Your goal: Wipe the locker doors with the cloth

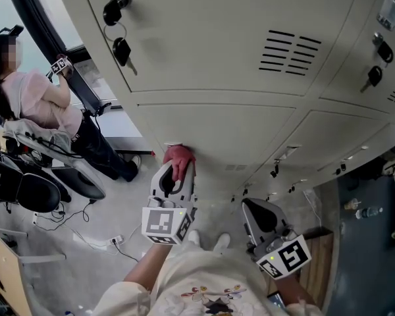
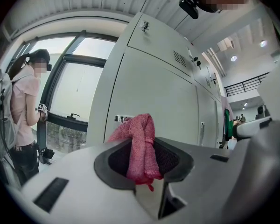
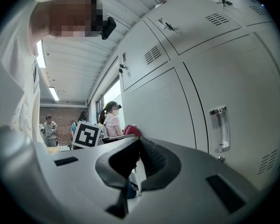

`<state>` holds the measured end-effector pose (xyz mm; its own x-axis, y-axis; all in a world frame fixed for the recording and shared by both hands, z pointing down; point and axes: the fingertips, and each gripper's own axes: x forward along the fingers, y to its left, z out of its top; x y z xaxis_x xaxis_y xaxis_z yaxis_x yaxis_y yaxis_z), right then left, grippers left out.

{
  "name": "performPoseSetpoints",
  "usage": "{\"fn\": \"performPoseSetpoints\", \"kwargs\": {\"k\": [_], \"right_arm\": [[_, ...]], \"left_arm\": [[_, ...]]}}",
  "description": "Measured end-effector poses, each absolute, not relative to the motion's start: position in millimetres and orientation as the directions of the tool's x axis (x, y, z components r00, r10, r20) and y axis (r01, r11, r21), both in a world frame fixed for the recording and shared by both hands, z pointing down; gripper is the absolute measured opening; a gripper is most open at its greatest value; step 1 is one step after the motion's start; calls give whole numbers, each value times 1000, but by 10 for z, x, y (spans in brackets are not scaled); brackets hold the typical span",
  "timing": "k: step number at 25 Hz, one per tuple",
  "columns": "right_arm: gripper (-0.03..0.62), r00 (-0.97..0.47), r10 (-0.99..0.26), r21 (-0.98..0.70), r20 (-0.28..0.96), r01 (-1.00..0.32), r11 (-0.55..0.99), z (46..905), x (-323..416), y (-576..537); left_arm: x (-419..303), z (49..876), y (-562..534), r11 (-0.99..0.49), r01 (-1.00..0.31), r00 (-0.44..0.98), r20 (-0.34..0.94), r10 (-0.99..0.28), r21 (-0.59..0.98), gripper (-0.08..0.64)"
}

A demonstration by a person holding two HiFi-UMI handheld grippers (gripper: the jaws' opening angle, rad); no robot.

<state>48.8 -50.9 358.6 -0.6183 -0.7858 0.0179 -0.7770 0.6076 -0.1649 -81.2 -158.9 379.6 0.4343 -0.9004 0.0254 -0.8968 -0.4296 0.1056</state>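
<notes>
Pinching the cloth point(image 1: 179, 158), my left gripper point(image 2: 144, 157) has its jaws clamped on the pink bundle, which sticks out past the tips. The cloth is at the lower locker door point(image 1: 217, 127), near that door's left edge and just beside a small label holder point(image 2: 122, 118). I cannot tell whether it touches the metal. My right gripper point(image 3: 138, 143) is to the right of the left one, its jaws pressed together on nothing. Keys point(image 1: 124, 50) hang from the upper door's lock. A person point(image 1: 43, 101) stands by the window at far left.
</notes>
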Motion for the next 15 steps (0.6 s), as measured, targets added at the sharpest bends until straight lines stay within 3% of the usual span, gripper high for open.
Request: {"fn": "performPoseSetpoints", "kwargs": {"k": [10, 15], "right_arm": [[6, -609, -793, -165, 17, -784, 599, 3583, 510, -496], [6, -591, -807, -166, 13, -797, 581, 3578, 567, -485]], "left_arm": [[-634, 3797, -1547, -463, -883, 466, 34, -884, 84, 110], [-290, 3799, -1499, -550, -833, 553, 36, -833, 67, 110]]}}
